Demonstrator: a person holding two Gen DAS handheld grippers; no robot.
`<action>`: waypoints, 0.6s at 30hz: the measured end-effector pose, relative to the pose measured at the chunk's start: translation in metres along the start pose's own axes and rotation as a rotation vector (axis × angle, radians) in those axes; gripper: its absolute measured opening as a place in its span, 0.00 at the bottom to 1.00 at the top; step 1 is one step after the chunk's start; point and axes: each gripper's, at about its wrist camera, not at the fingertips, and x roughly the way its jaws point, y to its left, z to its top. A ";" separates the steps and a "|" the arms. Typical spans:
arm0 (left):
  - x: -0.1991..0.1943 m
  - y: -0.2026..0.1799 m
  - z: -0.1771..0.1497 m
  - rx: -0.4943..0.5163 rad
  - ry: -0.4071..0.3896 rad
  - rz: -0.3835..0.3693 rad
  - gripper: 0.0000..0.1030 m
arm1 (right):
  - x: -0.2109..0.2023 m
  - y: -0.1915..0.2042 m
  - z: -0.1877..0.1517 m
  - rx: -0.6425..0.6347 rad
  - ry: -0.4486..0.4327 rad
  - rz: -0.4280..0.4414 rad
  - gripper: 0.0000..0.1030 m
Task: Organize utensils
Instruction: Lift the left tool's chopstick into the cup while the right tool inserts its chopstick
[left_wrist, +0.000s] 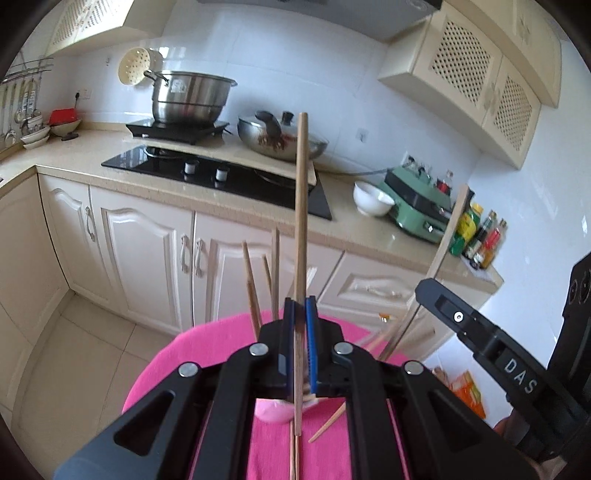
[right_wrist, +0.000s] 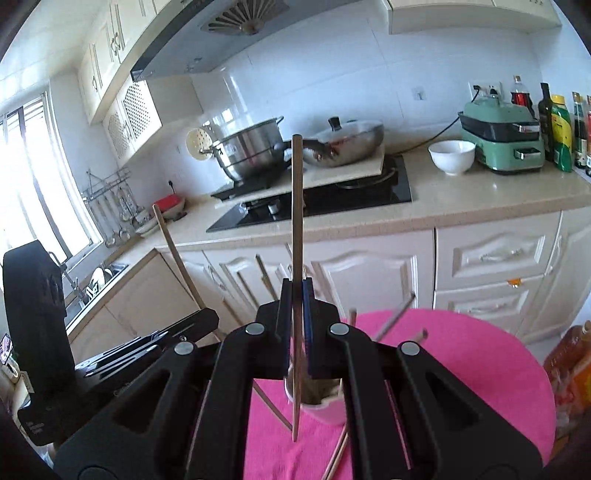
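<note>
each gripper has a single chopstick pinched between its closed blue pads: the left gripper (left_wrist: 300, 310) holds a pale wooden chopstick (left_wrist: 302, 206) that stands nearly upright, and the right gripper (right_wrist: 296, 291) holds a darker one (right_wrist: 296, 229) the same way. the step in hand looks like carrying picked-up chopsticks to the holder, a small pale cup (right_wrist: 325, 406) on the pink tablecloth (right_wrist: 461, 362), just below the right gripper's fingers. in the left wrist view the cup (left_wrist: 273, 411) shows only as a rounded pink-white rim under the jaws.

the next move likely calls for lowering each stick's bottom end over the cup mouth, then letting go so it drops in among the sticks already leaning there. loose chopsticks (left_wrist: 327, 424) lie flat on the cloth and remain to be gathered.

the sticks are thin, straight and smooth, apt to pivot in a narrow pinch. the cloth looks soft and napped; the cup appears glazed and light, so a sideways nudge might tip it.
</note>
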 end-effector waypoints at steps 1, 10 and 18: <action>0.003 0.001 0.004 -0.009 -0.016 0.005 0.06 | 0.003 -0.001 0.003 -0.002 -0.009 -0.001 0.06; 0.028 -0.001 0.011 -0.002 -0.063 0.040 0.06 | 0.022 -0.009 0.013 -0.026 -0.036 -0.001 0.06; 0.053 -0.004 -0.010 0.062 -0.009 0.068 0.06 | 0.030 -0.012 0.006 -0.047 -0.038 -0.003 0.06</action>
